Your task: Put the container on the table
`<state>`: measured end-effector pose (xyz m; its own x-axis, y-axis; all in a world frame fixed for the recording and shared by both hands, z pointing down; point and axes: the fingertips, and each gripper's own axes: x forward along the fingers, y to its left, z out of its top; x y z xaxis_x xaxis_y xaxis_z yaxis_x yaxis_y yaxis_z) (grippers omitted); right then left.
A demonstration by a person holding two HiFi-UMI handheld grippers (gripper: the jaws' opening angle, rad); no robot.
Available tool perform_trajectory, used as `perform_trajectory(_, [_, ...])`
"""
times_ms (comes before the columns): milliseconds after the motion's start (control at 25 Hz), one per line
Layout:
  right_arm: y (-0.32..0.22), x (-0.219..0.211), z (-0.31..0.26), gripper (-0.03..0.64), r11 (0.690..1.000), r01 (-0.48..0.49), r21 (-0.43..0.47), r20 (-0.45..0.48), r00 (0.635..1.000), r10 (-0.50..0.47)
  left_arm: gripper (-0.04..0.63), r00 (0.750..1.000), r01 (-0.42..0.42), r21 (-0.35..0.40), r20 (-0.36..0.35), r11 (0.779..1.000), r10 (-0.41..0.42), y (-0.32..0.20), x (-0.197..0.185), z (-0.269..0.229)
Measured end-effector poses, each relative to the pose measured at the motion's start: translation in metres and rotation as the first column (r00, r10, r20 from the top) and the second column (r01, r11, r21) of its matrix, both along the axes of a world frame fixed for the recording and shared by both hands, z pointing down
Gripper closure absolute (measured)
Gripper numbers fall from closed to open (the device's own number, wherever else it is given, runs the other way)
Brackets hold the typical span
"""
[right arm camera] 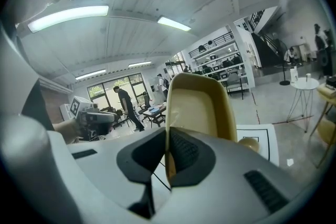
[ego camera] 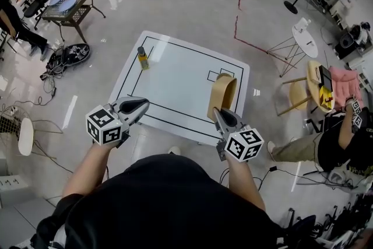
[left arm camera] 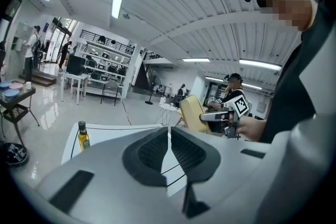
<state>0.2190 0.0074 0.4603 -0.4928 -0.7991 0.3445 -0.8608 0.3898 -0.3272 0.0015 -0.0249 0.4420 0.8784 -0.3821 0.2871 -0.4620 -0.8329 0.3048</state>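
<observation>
While our right gripper [ego camera: 217, 112] clamps the container [ego camera: 222, 94] by its rim, upright over the table's [ego camera: 180, 76] near side for set-down, we hold the left gripper [ego camera: 144, 104] aside, jaws together, empty, presumably clear of the drop

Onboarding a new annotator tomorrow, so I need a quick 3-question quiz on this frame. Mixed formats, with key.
1. True or false: the left tool is holding the bottle.
2. What is the right tool shut on? A) the bottle B) the rim of the tan container C) nothing
3. Fill in: from the person's side, the bottle stands near the table's far ____ corner.

Key: 1 false, it is shut on nothing; 2 B; 3 left.
</observation>
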Motion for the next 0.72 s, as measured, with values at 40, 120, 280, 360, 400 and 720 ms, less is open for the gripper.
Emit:
perform_trajectory(40, [-0.001, 0.002, 0.000, 0.600, 1.000, 0.005, 0.002, 0.001, 1.000, -0.005, 0.574, 1.000, 0.001, 0.002, 0.001, 1.000, -0.001, -0.001, 0.003, -0.001])
perform_trajectory(120, [-0.003, 0.006, 0.000, 0.600, 1.000, 0.011, 0.004, 0.004, 1.000, -0.011, 0.574, 1.000, 0.003, 0.005, 0.002, 1.000, -0.003, -0.004, 0.009, -0.001])
perform_trajectory(280, [-0.007, 0.016, 0.003, 0.600, 1.000, 0.009, -0.003, 0.013, 1.000, -0.009, 0.574, 1.000, 0.003, 0.003, 0.003, 1.000, -0.003, -0.011, 0.021, 0.001])
perform_trajectory(360, [-0.007, 0.019, 0.006, 0.600, 1.000, 0.014, -0.011, 0.012, 1.000, -0.013, 0.574, 1.000, -0.003, 0.007, 0.000, 1.000, 0.003, -0.014, 0.027, 0.000])
perform_trajectory(400, [-0.007, 0.020, 0.008, 0.600, 1.000, 0.017, -0.014, 0.011, 1.000, -0.017, 0.574, 1.000, -0.006, 0.009, -0.001, 1.000, 0.006, -0.015, 0.031, 0.000])
perform_trajectory(720, [-0.017, 0.021, 0.012, 0.600, 0.999, 0.046, -0.018, 0.017, 0.999, -0.045, 0.574, 1.000, -0.005, 0.016, -0.009, 1.000, 0.005, -0.019, 0.043, 0.000])
